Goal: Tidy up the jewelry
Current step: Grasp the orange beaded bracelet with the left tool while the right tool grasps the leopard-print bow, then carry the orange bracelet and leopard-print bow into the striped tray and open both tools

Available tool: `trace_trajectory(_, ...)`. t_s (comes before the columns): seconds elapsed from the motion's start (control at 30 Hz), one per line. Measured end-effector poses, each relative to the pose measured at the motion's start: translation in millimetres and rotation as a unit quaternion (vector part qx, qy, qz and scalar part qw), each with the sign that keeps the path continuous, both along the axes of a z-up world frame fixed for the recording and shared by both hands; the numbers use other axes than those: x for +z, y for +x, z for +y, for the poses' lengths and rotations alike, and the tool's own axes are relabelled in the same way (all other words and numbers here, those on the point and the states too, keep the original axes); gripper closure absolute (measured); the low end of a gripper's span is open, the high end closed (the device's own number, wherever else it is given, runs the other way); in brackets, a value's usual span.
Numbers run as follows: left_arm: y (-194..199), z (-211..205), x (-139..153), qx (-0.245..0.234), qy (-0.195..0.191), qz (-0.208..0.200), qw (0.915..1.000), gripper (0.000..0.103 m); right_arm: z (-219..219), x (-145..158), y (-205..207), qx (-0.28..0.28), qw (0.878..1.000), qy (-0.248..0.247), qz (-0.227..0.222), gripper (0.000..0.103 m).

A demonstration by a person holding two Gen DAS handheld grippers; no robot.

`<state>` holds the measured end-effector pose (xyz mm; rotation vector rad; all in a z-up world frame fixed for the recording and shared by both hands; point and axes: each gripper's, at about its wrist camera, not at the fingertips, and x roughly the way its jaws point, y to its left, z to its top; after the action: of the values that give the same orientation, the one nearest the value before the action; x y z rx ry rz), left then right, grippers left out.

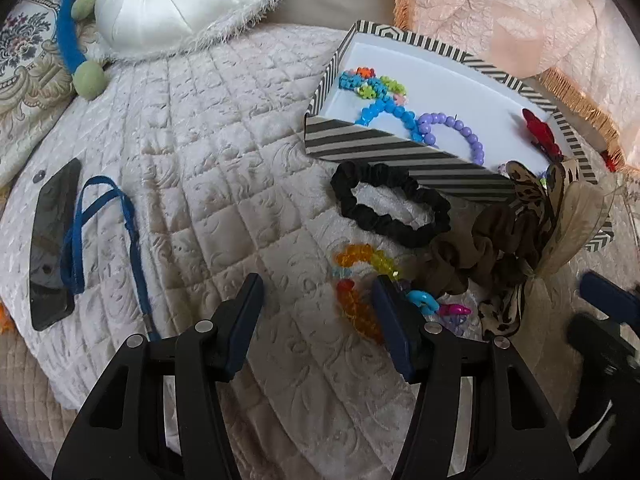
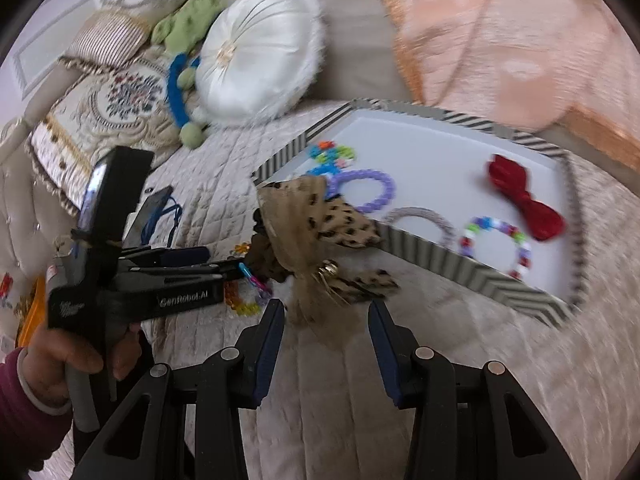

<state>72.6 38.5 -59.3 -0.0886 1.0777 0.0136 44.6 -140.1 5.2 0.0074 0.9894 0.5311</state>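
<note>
While my left gripper (image 1: 318,312) is hanging with its jaws spread wide and empty over the quilted cream bedspread (image 1: 192,184), faceted orange and yellow beads (image 1: 356,280) are glinting just beside its right finger. My right gripper (image 2: 326,320) is standing parted too, pinching nothing, near a gauzy leopard-print bow (image 2: 320,216). "GenRobot.AI" is showing on the left tool's side. Beyond, a ruffled black scrunchie (image 1: 390,208) is touching the striped cardboard box (image 1: 384,148) holding round purple beads (image 1: 460,132).

Leopard-print bow (image 2: 320,224) beside striped box (image 2: 460,268)
</note>
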Motion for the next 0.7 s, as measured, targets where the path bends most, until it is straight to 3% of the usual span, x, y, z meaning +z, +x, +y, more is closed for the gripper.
trace_trajectory(0.07, 1.5, 2.7, -0.5, -0.001, -0.01, -0.004, 0.9999, 0.056, 8.8, -7.6, 12.3, 0.01, 1.0, 0.003, 0.005, 0.061)
trace_trajectory(0.13, 1.8, 2.6, 0.8, -0.007, -0.017, -0.008, 0.9998, 0.078, 13.9, -12.6, 22.4, 0.016, 1.0, 0.01, 0.007, 0.061)
trace_trajectory(0.17, 2.4, 2.4, 1.3, -0.014, -0.023, -0.008, 0.9996, 0.081, 16.5, -18.1, 29.1, 0.019, 1.0, 0.016, 0.012, 0.061)
trace_trajectory(0.23, 3.4, 0.2, 2.0, -0.02, -0.02, -0.011, 0.9996, 0.089, 20.0, -25.3, 34.9, 0.023, 0.999, 0.024, 0.022, 0.071)
trace_trajectory(0.27, 2.8, -0.3, 2.5, -0.023, -0.018, -0.012, 0.9995, 0.089, 21.5, -28.6, 36.4, 0.024, 0.999, 0.024, 0.027, 0.076)
trace_trajectory(0.37, -0.3, 2.7, 5.9, -0.02, -0.032, -0.014, 0.9992, 0.094, 19.4, -24.0, 30.9, 0.027, 0.999, 0.028, 0.022, 0.077)
trace_trajectory(0.47, -5.5, 9.5, 13.7, -0.021, -0.06, -0.012, 0.9979, 0.094, 9.1, -3.5, 20.1, 0.022, 0.999, 0.04, -0.001, 0.077)
trace_trajectory(0.7, -18.8, 15.0, 50.5, -0.027, -0.06, -0.045, 0.9968, 0.094, -29.8, 41.3, 2.5, -0.017, 0.996, 0.074, -0.04, 0.077)
